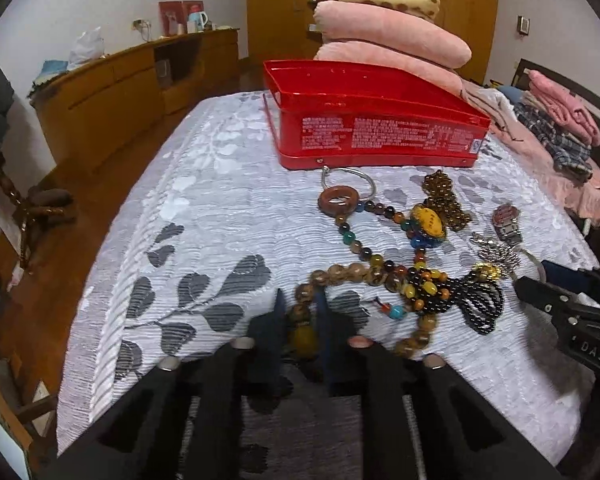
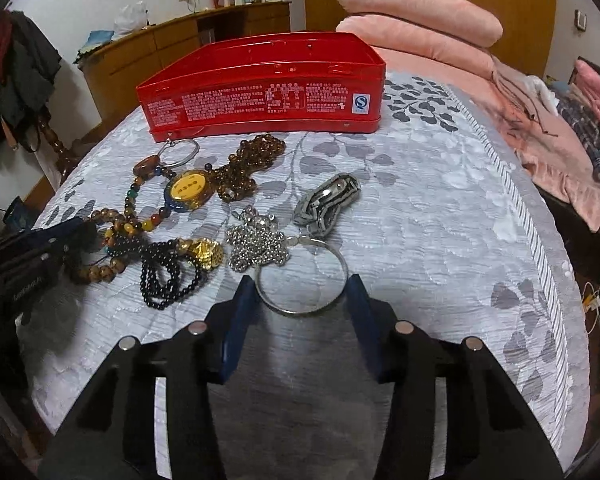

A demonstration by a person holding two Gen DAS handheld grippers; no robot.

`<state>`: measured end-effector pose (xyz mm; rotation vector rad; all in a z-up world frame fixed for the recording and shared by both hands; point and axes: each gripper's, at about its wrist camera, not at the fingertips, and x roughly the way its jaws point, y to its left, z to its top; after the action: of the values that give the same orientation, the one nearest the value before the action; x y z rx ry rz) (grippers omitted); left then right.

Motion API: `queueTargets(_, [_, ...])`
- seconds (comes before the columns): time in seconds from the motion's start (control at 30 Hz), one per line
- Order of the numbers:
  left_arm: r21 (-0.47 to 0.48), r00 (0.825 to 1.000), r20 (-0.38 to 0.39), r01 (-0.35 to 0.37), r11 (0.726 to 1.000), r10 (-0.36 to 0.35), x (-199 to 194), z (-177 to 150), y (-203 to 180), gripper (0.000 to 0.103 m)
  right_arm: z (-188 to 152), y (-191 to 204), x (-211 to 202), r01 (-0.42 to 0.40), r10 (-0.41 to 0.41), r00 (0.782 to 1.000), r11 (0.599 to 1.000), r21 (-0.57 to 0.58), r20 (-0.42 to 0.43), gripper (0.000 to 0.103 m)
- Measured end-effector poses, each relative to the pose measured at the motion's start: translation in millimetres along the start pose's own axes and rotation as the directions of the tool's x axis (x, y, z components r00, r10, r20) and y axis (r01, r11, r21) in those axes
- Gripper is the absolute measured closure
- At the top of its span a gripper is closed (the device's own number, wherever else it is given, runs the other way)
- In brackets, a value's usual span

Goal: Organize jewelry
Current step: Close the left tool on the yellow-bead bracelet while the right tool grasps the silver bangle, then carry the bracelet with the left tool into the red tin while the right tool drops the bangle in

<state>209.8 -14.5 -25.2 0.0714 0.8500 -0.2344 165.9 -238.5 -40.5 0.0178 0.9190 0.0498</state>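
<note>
A: So, where does the jewelry sit?

B: In a loose heap on the grey leaf-print bedspread (image 2: pixel 440 208), just in front of the open red tin (image 2: pixel 260 92). The tin's long side wall carries white printed text.

A: What's in the heap?

B: A string of large amber-brown beads (image 1: pixel 364 272), a multicoloured bead strand with a yellow oval pendant (image 2: pixel 190 192), a small-bead brown strand (image 2: pixel 256 160), a black bead strand (image 2: pixel 168 276) with a gold ornament (image 2: pixel 206 254), a silver chain pile (image 2: pixel 256 244), a metal-band watch (image 2: pixel 328 200), a brown ring (image 1: pixel 338 199) and a thin silver bangle (image 2: pixel 304 276).

A: And the left gripper (image 1: pixel 301 304)?

B: Its blue fingers are drawn close together, pinching the large amber-brown beads, with a yellowish bead between them.

A: The right gripper (image 2: pixel 302 294)?

B: Spread wide, one finger on each side of the silver bangle, which lies flat on the cloth. Whether the pads touch it, I cannot tell.
</note>
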Motion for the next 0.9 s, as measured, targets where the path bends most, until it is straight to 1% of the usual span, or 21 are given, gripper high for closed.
queueTargets(0.1, [-0.011, 1.0, 0.002, 0.008, 1.0, -0.008, -3.1, -2.2, 0.3, 0.091, -3.8, 0.4, -5.5, -0.014, 0.014, 1.0, 1.0, 0.003, 0.007, 0.057])
queueTargets(0.23, [-0.044, 0.999, 0.008, 0.05, 0.998, -0.05, -12.4, -6.5, 2.3, 0.092, -9.0, 1.6, -13.8, -0.028, 0.027, 1.0, 1.0, 0.007, 0.014, 0.057])
queueTargets(0.4, [-0.052, 0.997, 0.035, 0.063, 0.997, -0.062, -29.3, -12.6, 0.5, 0.092, -16.9, 1.4, -28.4, -0.025, 0.025, 0.999, 1.0, 0.006, 0.033, 0.057])
queueTargets(0.7, [-0.042, 0.989, 0.112, 0.099, 0.994, -0.094, -63.4, -11.0, -7.6, 0.092, -20.0, 0.5, -59.2, -0.023, 0.022, 0.995, 1.0, 0.008, 0.095, 0.057])
queueTargets(0.9, [-0.045, 0.977, 0.182, 0.117, 0.992, -0.106, -86.6, -7.4, -5.5, 0.092, -18.0, 2.2, -73.7, -0.027, 0.026, 0.991, 1.0, 0.004, 0.133, 0.057])
